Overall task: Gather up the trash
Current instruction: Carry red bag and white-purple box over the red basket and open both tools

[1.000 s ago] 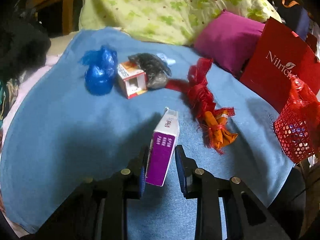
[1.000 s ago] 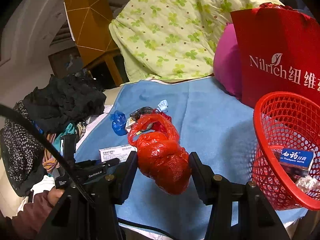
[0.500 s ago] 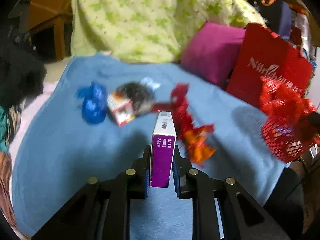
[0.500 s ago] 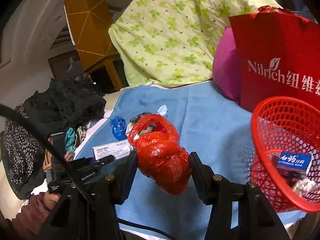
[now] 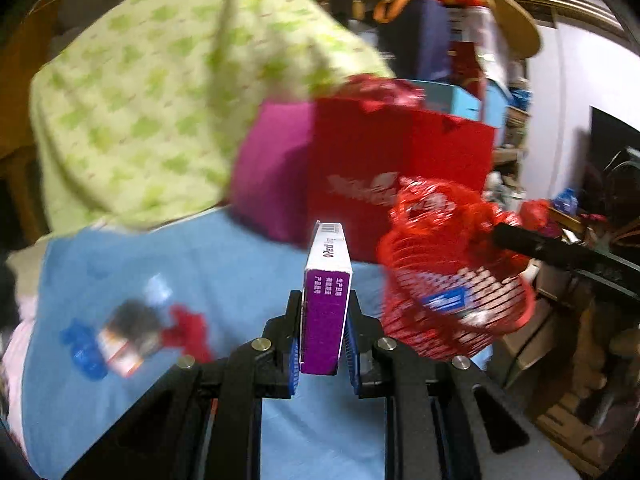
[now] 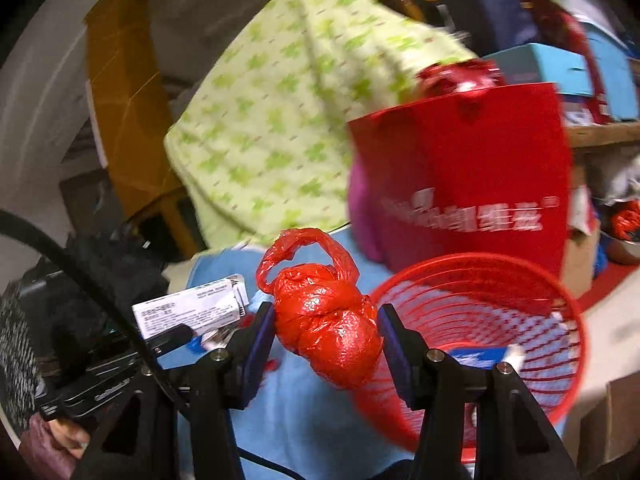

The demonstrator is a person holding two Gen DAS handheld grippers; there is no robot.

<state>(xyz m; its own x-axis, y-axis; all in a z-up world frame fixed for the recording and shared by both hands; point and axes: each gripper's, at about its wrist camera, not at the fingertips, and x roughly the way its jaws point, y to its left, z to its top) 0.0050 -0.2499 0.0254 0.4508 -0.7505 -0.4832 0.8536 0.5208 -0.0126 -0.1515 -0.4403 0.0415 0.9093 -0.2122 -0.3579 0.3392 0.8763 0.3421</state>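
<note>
My left gripper [image 5: 323,338] is shut on a purple and white box [image 5: 325,304], held upright above the blue blanket [image 5: 224,264]. Just right of it stands the red mesh basket [image 5: 452,292], with a blue packet inside. In the right wrist view my right gripper [image 6: 326,338] is shut on a knotted red plastic bag [image 6: 326,324], raised close to the left rim of the basket [image 6: 480,264]. The left gripper with its box [image 6: 192,308] shows at the left of that view. Blurred scraps [image 5: 128,336] lie on the blanket at the lower left.
A red paper bag [image 5: 396,168] and a magenta pillow [image 5: 272,176] stand behind the basket. A green patterned quilt [image 5: 160,112] is heaped at the back. Dark clothing [image 6: 100,256] lies at the left edge of the bed. Cluttered shelves and boxes [image 6: 560,68] fill the right.
The left gripper closed on the box, lifted it off the blanket and swung right toward the basket. The right gripper carried the red bag up and nearer the basket.
</note>
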